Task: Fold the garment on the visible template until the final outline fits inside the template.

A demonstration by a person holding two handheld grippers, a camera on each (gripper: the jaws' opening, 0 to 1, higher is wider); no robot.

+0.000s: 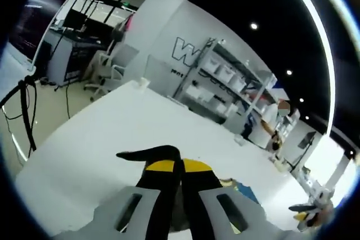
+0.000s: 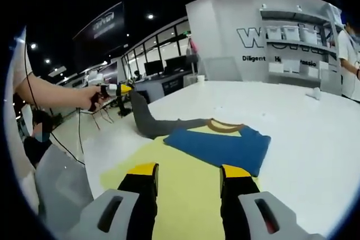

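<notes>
A blue garment [image 2: 225, 145] with a brown collar [image 2: 225, 125] lies partly folded on the yellow template [image 2: 185, 195] on the white table [image 2: 304, 133]. Its grey sleeve [image 2: 169, 125] stretches left and rises to my left gripper [image 2: 125, 89], held in a person's hand. In the left gripper view that gripper [image 1: 175, 167] has its jaws shut on the dark sleeve end [image 1: 149, 153], with a bit of the blue garment [image 1: 247, 192] to the right. My right gripper [image 2: 189, 170] stands open over the template's near part with nothing between its fingers.
Shelves with white boxes [image 2: 292, 32] line the far wall, and a person [image 2: 350, 60] stands at the right. A white cup [image 2: 201, 78] and a small object [image 2: 315, 93] sit on the table's far side. Office chairs [image 1: 107, 71] and cables [image 1: 25, 111] lie beyond the table edge.
</notes>
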